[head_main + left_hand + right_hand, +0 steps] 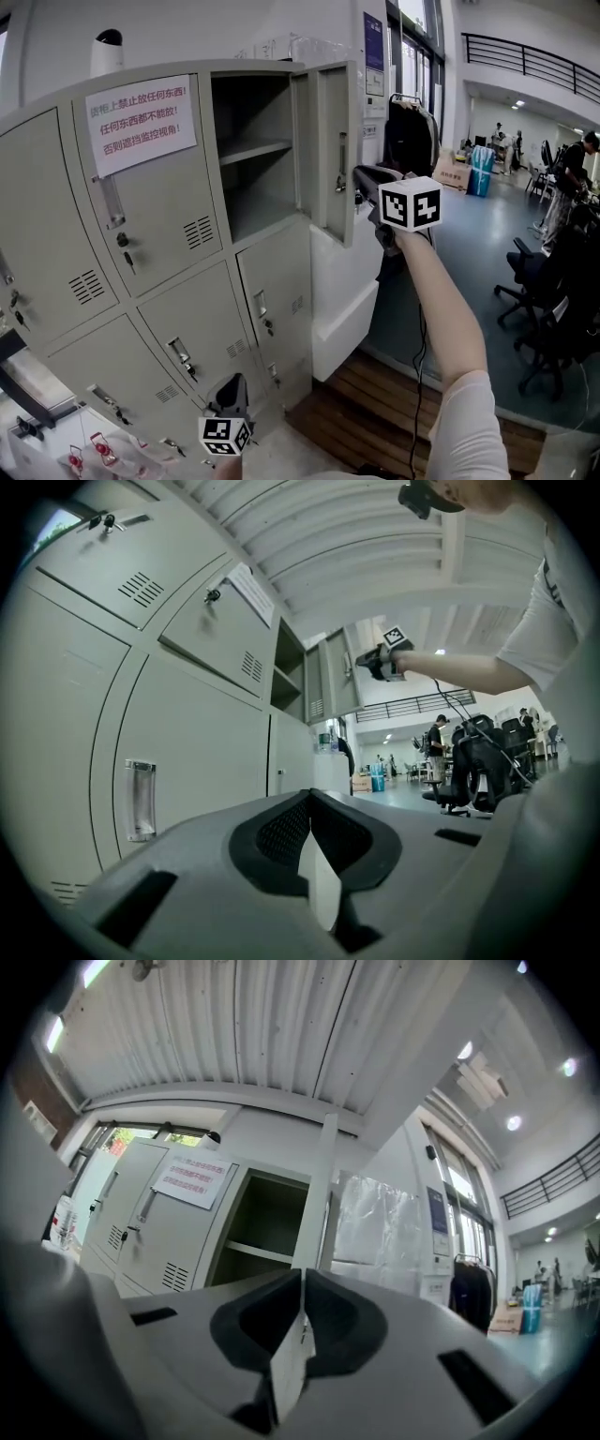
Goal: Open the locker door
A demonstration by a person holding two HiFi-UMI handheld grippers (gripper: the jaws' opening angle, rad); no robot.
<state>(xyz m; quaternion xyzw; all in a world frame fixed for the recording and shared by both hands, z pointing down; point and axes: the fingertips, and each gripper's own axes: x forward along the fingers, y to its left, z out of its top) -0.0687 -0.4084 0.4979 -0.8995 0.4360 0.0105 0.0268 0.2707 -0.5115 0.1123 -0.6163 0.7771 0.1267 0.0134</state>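
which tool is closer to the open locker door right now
Right. The right tool is up at the open locker door's free edge; the left tool hangs low by the bottom lockers, well away from it.

Grey right gripper (359, 176), checker-marked cube (410, 203); white sleeve (461, 424); black cable (418, 394).
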